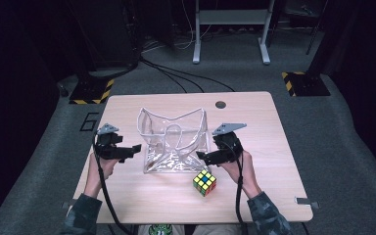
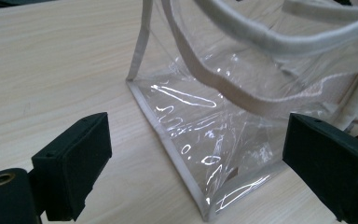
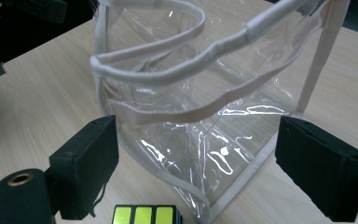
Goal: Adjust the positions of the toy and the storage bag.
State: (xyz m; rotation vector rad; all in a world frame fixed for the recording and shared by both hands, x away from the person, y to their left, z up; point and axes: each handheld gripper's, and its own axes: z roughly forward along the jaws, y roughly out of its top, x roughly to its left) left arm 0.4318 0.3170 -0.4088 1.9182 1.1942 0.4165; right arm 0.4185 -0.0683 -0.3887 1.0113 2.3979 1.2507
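Note:
A clear plastic bag with white trim and handles stands open-topped in the middle of the wooden table. My left gripper hovers at the bag's left side, jaws wide open and empty; in the left gripper view the bag's near corner lies between the pads. My right gripper hangs at the bag's right front corner, open and empty, with the bag ahead of its pads. A Rubik's cube rests on the table just in front of the bag, its yellow-green top row below the right jaws.
A round cable hole sits near the table's far edge. Beyond the table are black cables on grey carpet, a white desk frame and two bases with yellow-black hazard stripes. The person's forearms come in from the near edge.

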